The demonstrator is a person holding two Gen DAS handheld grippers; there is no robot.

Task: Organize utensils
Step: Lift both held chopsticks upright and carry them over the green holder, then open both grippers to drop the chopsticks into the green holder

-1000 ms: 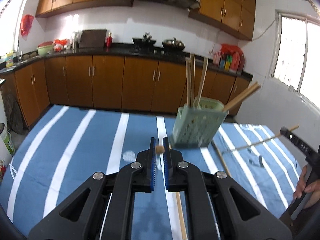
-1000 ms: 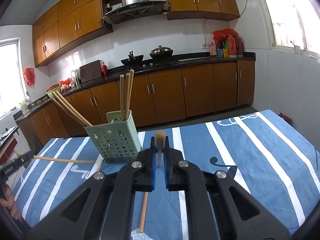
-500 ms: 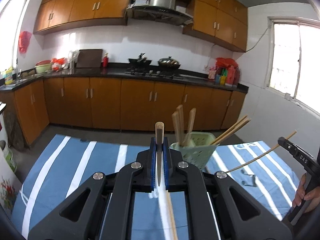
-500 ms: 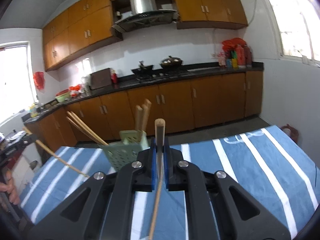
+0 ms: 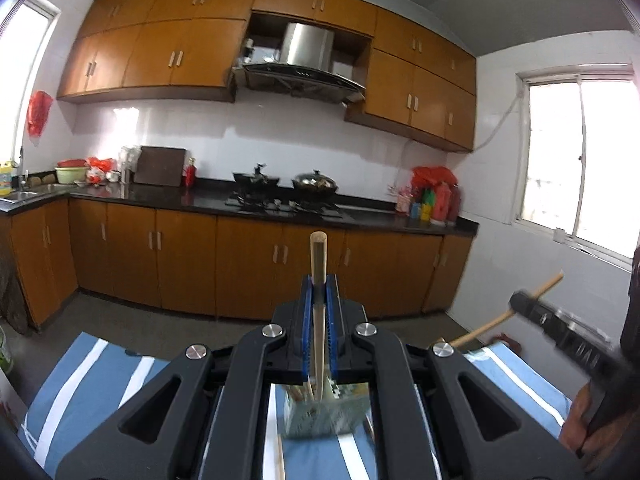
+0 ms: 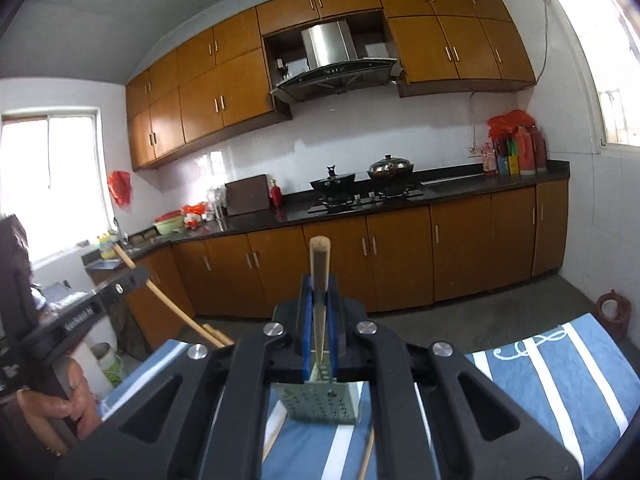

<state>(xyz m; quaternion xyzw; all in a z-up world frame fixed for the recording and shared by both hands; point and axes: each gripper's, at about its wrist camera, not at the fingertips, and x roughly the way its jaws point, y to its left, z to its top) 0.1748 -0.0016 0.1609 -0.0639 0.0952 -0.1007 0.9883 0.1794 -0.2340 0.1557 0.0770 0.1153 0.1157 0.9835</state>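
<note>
I have both tongs pinching a chopstick each: left tongs (image 5: pixel 319 344) hold theirs (image 5: pixel 318 280) upright, tip down over the green holder (image 5: pixel 320 416) on the worktop (image 5: pixel 92 376); right tongs (image 6: pixel 319 336) aim theirs (image 6: pixel 319 280) likewise for a straight drop

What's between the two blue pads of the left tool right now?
A wooden chopstick, clamped upright between the left tool pads, its lower end over the pale green perforated holder; the left wrist view shows it.
</note>
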